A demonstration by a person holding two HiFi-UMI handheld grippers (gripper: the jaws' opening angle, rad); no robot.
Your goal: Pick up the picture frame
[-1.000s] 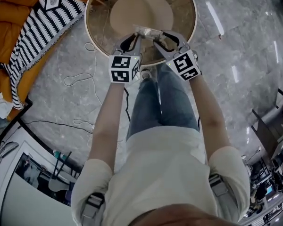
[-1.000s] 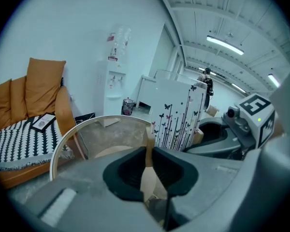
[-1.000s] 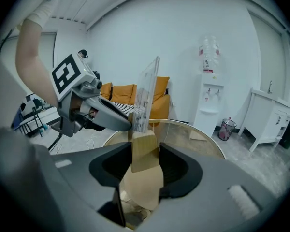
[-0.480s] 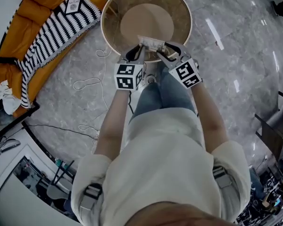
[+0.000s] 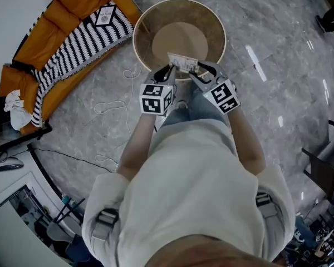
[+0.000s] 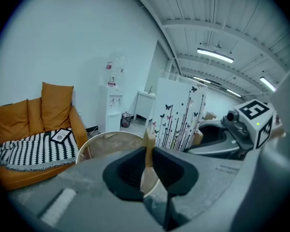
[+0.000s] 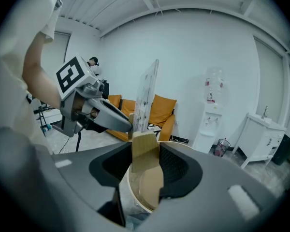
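- The picture frame (image 5: 182,63) is up in the air, over the round tabletop (image 5: 138,35). It stands upright between the two grippers, and each one holds one end.
- The left gripper (image 6: 148,153) has its jaws squeezed on a thin wooden bit of the frame. That is not much to hold. If this hand tips, the frame could slide out.
- The right gripper (image 7: 145,153) has its jaws clamped on a wooden block at the frame's bottom. If this hand moves away from the other hand, the frame could twist or pop loose.
- The see-through front of the frame looks thin. Squeezing too hard or bending it might crack it.
- If one side lets go, the other jaws would carry it all alone. Then the frame could swing down and fall onto the tabletop or the hard floor (image 5: 278,43), and it might break.
- Cables (image 5: 108,102) lie on the floor near the person's legs. A careless step there could cause a trip, and the frame would get shaken.
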